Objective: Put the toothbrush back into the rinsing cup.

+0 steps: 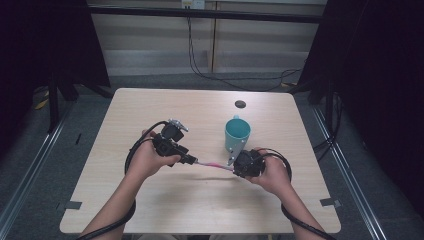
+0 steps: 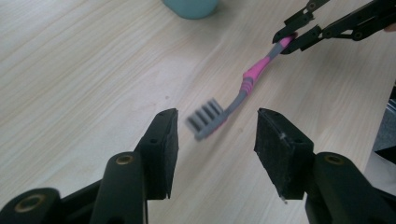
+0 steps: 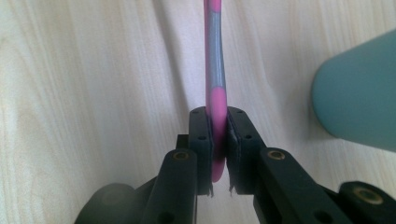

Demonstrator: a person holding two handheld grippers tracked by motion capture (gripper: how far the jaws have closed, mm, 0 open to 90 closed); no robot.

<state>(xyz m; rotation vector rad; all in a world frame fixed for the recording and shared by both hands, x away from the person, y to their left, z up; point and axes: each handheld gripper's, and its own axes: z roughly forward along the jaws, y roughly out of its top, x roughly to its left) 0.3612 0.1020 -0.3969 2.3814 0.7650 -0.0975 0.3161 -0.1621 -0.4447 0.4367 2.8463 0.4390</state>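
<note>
- Hands at 6 o'clock in the high view hold the left gripper (image 1: 192,160) and right gripper (image 1: 231,164) above the table (image 1: 150,110); a pink-and-grey toothbrush (image 1: 212,164) spans between them, with a teal mug (image 1: 237,133) at 12 o'clock of the right gripper.
- Left gripper view: jaws apart, the blurred grey bristle head between them, untouched.
- Right gripper view: jaws clamped on the handle's pink end.

Even overhead light, dark edges up high; the toothbrush (image 2: 212,119) head blurs close up.
</note>
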